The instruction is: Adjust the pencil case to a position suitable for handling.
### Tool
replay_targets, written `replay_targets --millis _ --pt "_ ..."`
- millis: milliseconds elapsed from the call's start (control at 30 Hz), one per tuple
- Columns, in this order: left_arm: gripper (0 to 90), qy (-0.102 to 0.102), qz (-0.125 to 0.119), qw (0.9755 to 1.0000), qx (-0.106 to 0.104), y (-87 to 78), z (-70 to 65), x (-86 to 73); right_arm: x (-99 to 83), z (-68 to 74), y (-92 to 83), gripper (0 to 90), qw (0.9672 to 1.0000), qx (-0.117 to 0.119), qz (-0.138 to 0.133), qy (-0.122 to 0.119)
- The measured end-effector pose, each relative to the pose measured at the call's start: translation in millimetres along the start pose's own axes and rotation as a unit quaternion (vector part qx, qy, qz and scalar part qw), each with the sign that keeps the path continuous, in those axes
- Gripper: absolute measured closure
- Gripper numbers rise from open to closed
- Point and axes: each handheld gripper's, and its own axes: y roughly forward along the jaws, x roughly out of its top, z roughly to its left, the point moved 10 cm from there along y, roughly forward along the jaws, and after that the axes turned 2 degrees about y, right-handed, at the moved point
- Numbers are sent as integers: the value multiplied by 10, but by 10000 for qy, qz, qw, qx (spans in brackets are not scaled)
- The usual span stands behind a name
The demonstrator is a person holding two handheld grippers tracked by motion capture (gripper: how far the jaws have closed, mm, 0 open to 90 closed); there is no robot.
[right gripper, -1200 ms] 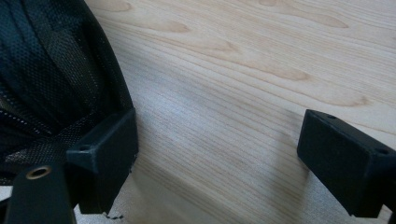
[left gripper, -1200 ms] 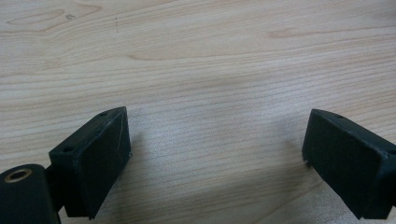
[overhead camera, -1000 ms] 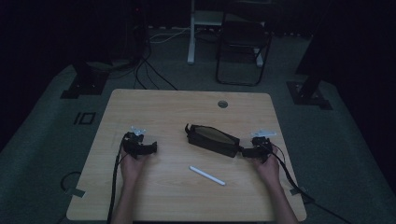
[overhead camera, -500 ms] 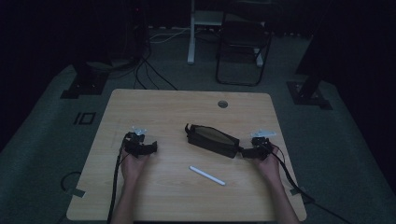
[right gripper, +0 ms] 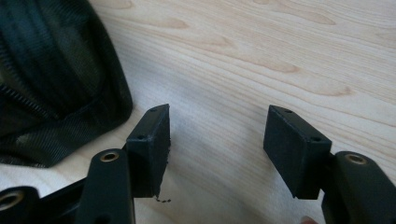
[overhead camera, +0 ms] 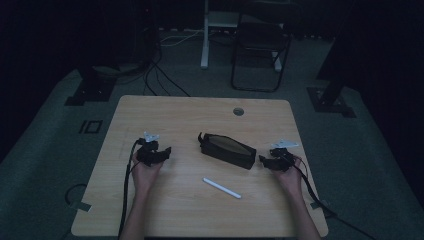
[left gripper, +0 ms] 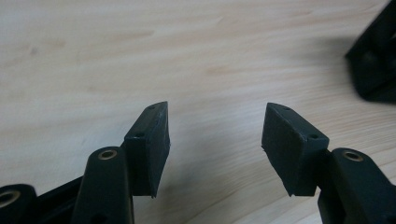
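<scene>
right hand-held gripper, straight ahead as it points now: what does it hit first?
Probably the black mesh zip pouch. In the high view the right hand-held gripper points at the pouch's near end. In its own view the jaws stand open over bare wooden table, with the pouch off to one side, so it might only graze it.

Colours on the pale wooden bench

The bench has light wood grain with darker brown streaks. The pouch is black mesh with a brownish top. The stick is white. The fingers of both grippers are matte black.
</scene>
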Motion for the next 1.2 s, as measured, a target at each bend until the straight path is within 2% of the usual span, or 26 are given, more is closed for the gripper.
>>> replay_targets --millis 133,167,267,467,633,800,833,1000,1200 --pt "420 203 -107 9997 -83 -20 -127 140 19 32 -82 428 9999 -72 -73 -115" --pt "420 203 -107 9997 -83 -20 -127 140 19 32 -82 428 9999 -72 -73 -115" --pt "420 338 -192 9991 -153 -30 -244 264 55 81 -197 427 9997 -94 -194 -85" --pt "427 405 -259 9986 -230 -27 -346 352 73 174 -336 420 9995 -31 -319 -74" --pt "439 519 -357 9972 -393 -3 -506 465 93 249 -401 411 9991 48 -424 -54" --pt "452 622 -317 9968 -383 37 -599 527 122 299 -449 409 9987 95 -493 -97" --pt "491 638 -261 9969 -375 61 -637 554 134 322 -479 410 9984 117 -533 -110" --pt "504 747 -307 9951 -570 81 -745 634 150 371 -528 413 9980 225 -580 -80" --pt "527 865 -314 9936 -654 128 -843 685 160 413 -523 411 9977 320 -595 -71"
